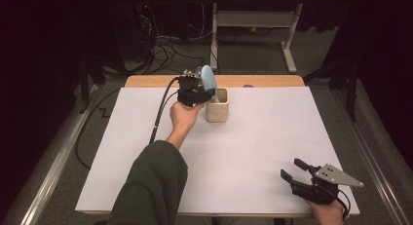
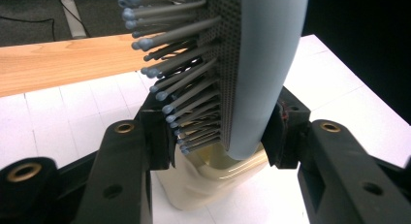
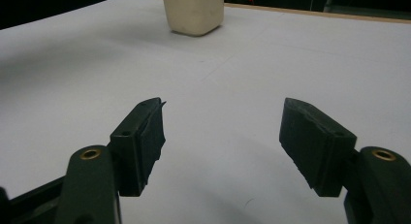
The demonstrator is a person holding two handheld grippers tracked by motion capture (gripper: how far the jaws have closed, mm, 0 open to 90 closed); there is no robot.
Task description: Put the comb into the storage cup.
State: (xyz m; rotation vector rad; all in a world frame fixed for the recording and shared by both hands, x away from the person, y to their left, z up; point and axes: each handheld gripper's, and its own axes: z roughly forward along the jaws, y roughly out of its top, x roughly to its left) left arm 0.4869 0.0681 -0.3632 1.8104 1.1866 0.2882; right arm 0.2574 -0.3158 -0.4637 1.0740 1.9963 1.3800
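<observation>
High view: the brush [image 1: 208, 81], pale blue, stands nearly upright above the cup [image 1: 217, 105], its lower end at the cup's mouth near the far middle of the table [image 1: 272, 137]. Left gripper [image 1: 195, 91] is clenched on it. From the left gripper view, the 2 jaws pinch the brush [image 2: 261, 78] across its blue back and bristle side, with the cream cup [image 2: 213, 180] just below. Right gripper [image 1: 295, 168] rests at the near right corner, well apart, jaws released with nothing between them; its own view shows bare white table [image 3: 242, 78] and the cup [image 3: 194, 13] far off.
</observation>
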